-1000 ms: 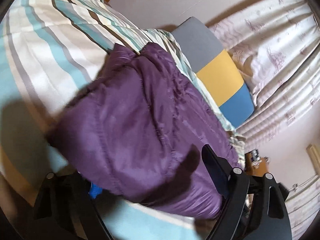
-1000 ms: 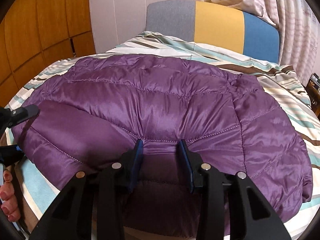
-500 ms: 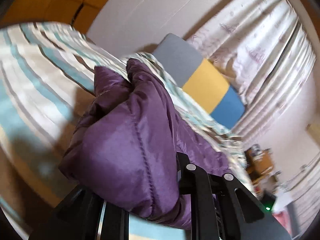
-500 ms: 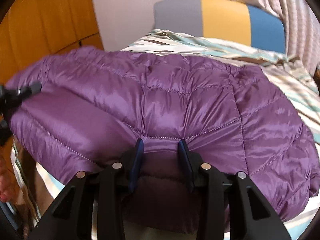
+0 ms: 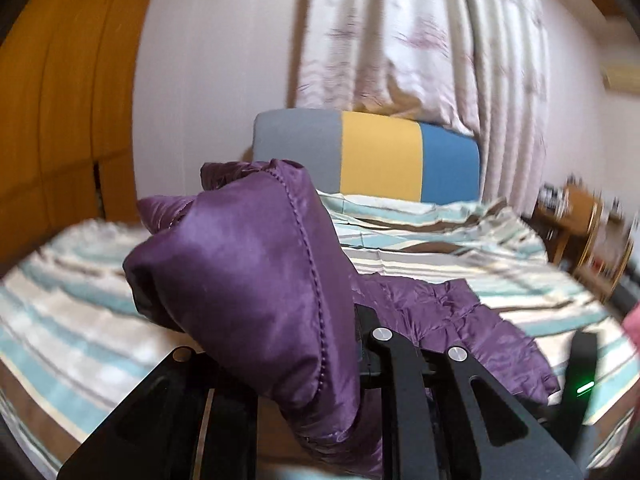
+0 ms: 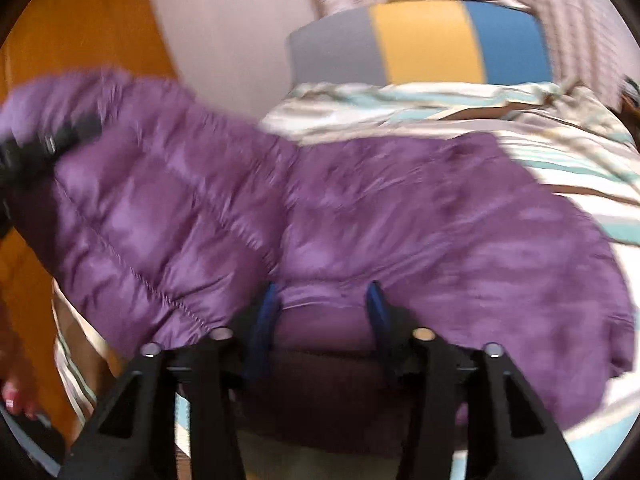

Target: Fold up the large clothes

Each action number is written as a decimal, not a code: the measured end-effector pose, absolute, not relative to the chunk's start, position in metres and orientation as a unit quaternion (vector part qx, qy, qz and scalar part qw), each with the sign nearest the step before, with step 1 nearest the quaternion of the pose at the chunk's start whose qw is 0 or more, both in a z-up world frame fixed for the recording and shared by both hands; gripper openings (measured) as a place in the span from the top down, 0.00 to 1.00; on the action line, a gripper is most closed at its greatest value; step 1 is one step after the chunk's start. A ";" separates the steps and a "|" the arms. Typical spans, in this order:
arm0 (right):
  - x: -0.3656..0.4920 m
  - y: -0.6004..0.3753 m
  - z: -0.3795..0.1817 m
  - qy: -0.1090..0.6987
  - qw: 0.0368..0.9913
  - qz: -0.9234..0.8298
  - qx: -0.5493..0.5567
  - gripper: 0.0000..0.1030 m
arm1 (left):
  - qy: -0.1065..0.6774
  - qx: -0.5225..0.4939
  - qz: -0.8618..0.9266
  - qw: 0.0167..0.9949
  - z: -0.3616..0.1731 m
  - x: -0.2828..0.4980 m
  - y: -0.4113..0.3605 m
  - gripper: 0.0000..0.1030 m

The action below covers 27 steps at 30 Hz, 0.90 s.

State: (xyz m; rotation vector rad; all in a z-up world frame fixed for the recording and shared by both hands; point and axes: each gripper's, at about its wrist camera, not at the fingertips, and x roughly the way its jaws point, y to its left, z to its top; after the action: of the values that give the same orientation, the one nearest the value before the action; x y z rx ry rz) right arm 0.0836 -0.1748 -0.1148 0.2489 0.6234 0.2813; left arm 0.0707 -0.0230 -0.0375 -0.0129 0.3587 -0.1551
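Note:
A purple quilted down jacket (image 5: 248, 272) lies on the striped bed (image 5: 440, 264). My left gripper (image 5: 312, 320) is shut on one end of it and holds that end bunched up above the bed; the puffy fabric hides the fingertips. From the right wrist, the jacket (image 6: 400, 220) stretches from the raised left gripper (image 6: 48, 144) down across the bed. My right gripper (image 6: 322, 304) has the near hem between its blue pads (image 6: 266, 320). Its jaws are opening, and the fabric still fills the gap between the pads.
A grey, yellow and blue headboard (image 5: 380, 156) stands at the bed's far end, with pale curtains (image 5: 420, 40) behind. An orange wooden wardrobe (image 5: 60, 120) runs along the left. A wooden side table (image 5: 580, 216) with clutter sits at the right. A person's fingers (image 6: 16, 396) show at the lower left.
My left gripper closed on the jacket's end, then lifted and rolled it up off the bed. The right gripper's pads have spread wider on the hem, and the jacket has shifted right.

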 end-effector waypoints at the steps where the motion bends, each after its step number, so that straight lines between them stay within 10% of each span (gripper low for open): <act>1: 0.078 -0.188 -0.109 0.292 0.939 0.121 0.133 0.48 | 0.178 0.017 -0.074 0.981 -0.035 0.073 -0.033 0.83; 27: 0.048 -0.361 -0.098 0.290 0.931 -0.182 0.124 0.33 | 0.156 0.133 -0.206 0.957 -0.057 0.070 -0.173 0.83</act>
State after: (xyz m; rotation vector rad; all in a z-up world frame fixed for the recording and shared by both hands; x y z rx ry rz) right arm 0.0477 -0.3613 -0.0984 0.2545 0.5934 -0.3736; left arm 0.0699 -0.1729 -0.0573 0.2702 0.3167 -0.4183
